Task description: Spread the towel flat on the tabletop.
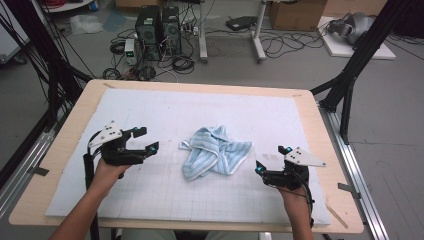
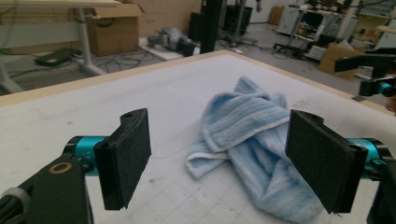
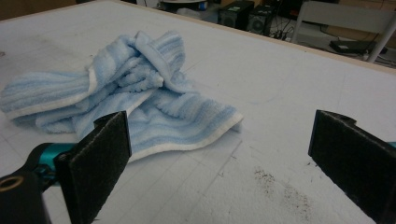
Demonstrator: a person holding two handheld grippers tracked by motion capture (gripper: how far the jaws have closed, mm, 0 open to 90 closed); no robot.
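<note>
on the left side of the surface point(image 1: 65, 145), the left gripper point(image 1: 146, 139) hovers with its jaws spread wide, holding nothing, aimed toward the middle. on the right side, the right gripper point(image 1: 270, 160) is likewise wide and empty, its pads point(image 3: 100, 161) pointing inward. between the two, apart from both, a crumpled light-blue striped towel point(image 1: 216, 152) lies on the white gridded mat point(image 1: 160, 195) near the surface's centre. dark specks mark the mat just beside the right gripper.
</note>
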